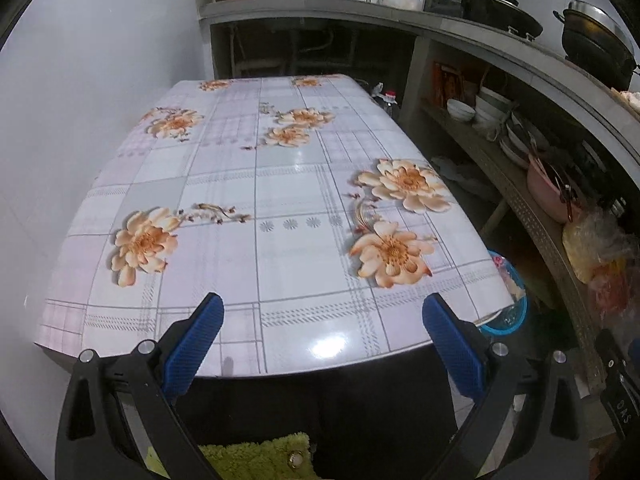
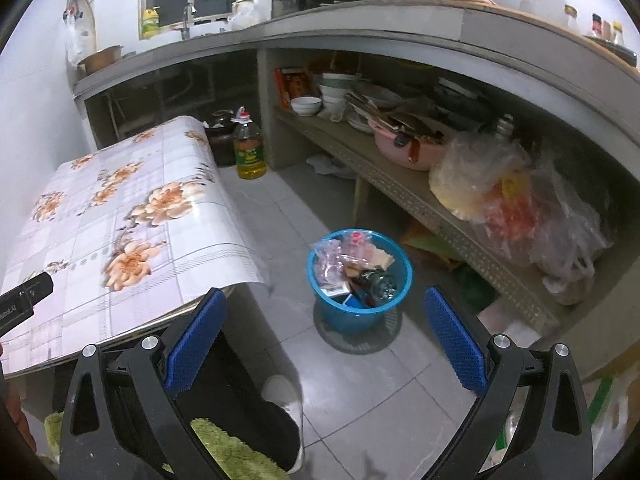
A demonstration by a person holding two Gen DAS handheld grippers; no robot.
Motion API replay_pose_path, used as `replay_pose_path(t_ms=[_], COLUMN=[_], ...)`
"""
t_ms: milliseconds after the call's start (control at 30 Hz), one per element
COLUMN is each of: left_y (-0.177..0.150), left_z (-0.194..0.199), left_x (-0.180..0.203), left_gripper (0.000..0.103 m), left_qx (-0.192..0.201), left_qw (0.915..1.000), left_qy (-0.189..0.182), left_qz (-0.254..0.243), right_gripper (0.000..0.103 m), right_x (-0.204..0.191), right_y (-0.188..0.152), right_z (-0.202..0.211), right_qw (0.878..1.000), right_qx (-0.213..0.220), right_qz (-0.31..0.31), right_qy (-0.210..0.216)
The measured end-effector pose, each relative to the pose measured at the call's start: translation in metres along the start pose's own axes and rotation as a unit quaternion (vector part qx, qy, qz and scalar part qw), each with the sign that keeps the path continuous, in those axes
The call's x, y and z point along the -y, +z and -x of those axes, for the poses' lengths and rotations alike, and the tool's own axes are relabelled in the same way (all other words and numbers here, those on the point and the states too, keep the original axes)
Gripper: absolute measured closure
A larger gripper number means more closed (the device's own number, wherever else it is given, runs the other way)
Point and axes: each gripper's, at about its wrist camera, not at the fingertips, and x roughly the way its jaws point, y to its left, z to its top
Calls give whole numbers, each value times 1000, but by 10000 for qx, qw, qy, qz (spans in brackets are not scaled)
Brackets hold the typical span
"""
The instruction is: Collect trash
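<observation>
A blue plastic bin (image 2: 394, 286) stands on the tiled floor right of the table, holding several wrappers, plastic bags and a dark glass bottle (image 2: 378, 282). My right gripper (image 2: 322, 300) hangs open above the floor, just in front of the bin, with nothing between its blue pads (image 2: 454, 340). My left gripper (image 1: 322, 306) is open over the near edge of the flowered table (image 1: 280, 184), holding nothing. In the left wrist view the bin (image 1: 506, 312) peeks out past the table's right corner. No loose trash shows on the tabletop.
A concrete counter (image 2: 360, 16) runs along the right with a low shelf (image 2: 400, 184) of bowls, a pink basin (image 2: 404, 148) and plastic bags (image 2: 520, 200). An oil bottle (image 2: 249, 148) stands on the floor by the table's far corner. A person's dark trousers and shoe (image 2: 284, 396) are below.
</observation>
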Motion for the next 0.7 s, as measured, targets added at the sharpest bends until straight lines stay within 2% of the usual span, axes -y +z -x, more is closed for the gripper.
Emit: replay_pose_path(t_ms=[233, 700], left_y=[0, 0], left_z=[-2, -1], left_x=[8, 13], left_gripper=[6, 6], left_qx=[-62, -43], left_qw=[10000, 10000], left_qy=[-13, 3], left_qz=[-31, -56], right_gripper=[8, 8], right_x=[14, 15], right_y=[0, -2], right_z=[-5, -10], right_qw=[9998, 9998], right_qx=[-49, -128], right_qz=[-179, -181], right_qy=[-45, 9])
